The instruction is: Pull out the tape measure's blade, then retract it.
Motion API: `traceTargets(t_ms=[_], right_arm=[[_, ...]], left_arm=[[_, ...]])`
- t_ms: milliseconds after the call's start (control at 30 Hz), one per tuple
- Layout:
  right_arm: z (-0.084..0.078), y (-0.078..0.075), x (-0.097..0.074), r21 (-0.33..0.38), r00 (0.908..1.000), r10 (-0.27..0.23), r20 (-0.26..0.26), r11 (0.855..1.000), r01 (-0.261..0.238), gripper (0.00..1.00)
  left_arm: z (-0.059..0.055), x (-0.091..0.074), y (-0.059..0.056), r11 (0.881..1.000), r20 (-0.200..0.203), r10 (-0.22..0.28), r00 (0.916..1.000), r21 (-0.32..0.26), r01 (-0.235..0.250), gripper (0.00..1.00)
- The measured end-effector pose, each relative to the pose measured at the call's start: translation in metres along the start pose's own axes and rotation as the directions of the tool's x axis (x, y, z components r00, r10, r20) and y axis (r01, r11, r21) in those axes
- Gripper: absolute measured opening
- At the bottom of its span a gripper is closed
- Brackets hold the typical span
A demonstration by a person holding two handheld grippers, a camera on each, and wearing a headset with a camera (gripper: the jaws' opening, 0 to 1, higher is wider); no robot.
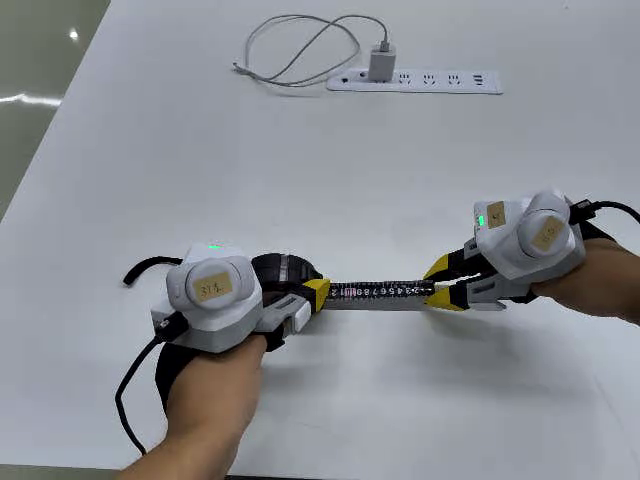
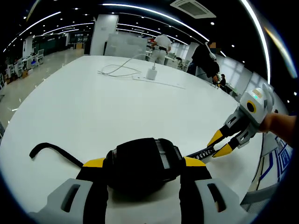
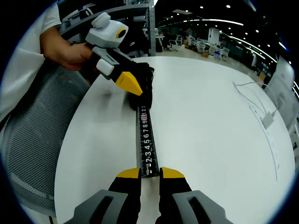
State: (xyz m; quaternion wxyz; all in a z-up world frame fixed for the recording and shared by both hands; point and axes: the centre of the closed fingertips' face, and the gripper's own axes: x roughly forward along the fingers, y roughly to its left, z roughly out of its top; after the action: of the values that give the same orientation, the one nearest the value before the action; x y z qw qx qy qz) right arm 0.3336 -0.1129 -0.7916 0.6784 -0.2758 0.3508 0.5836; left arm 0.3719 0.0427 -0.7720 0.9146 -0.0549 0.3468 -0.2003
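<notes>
**Head view.** The left gripper [image 1: 302,285] is clamping the black tape measure case [image 1: 285,270] between its yellow-tipped jaws, low over the white table [image 1: 300,180]. The blade [image 1: 380,291] is running out of the case to the right, part-way extended and just above the tabletop. The right gripper [image 1: 440,286] is pinching the blade's free end, jaws closed on it. A black strap [image 1: 145,266] is trailing on the table to the left of the case. At the far edge, a power strip [image 1: 415,80] is lying flat with a white charger [image 1: 381,62] plugged in, and its cable [image 1: 300,45] is lying looped beside it.

**Left gripper view.** The case is sitting squeezed between the two jaws at the bottom. The blade is leading off to the right, where the other gripper is gripping its tip. People [image 2: 205,58] are standing beyond the table.

**Right gripper view.** The blade is stretching straight ahead from between the closed jaws, its numbered face up. At its far end the case is sitting in the other gripper, which a hand [image 3: 70,53] is holding. A mesh chair [image 3: 32,140] is standing beside the table on the left.
</notes>
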Motion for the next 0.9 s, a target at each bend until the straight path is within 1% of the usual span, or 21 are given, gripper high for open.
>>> traceTargets(t_ms=[267,533,633,900], right_arm=[[0.008,0.001,0.010,-0.002,0.9999,0.006,0.014,1.000,-0.006,0.11],[0.020,0.002,0.022,0.006,0.9992,0.017,0.037,1.000,-0.017,0.11],[0.027,0.003,0.027,0.007,0.9986,0.021,0.048,1.000,-0.021,0.11],[0.038,0.004,0.040,0.005,0.9974,0.027,0.067,1.000,-0.027,0.11]], left_arm=[[0.000,0.000,0.000,1.000,0.001,-0.004,1.0000,0.001,0.004,0.57],[0.000,0.000,0.000,1.000,0.000,-0.006,1.0000,0.000,0.006,0.58],[0.000,0.000,0.000,1.000,0.001,-0.007,1.0000,-0.003,0.007,0.58],[0.000,0.000,0.000,1.000,0.000,-0.010,1.0000,-0.004,0.010,0.58]])
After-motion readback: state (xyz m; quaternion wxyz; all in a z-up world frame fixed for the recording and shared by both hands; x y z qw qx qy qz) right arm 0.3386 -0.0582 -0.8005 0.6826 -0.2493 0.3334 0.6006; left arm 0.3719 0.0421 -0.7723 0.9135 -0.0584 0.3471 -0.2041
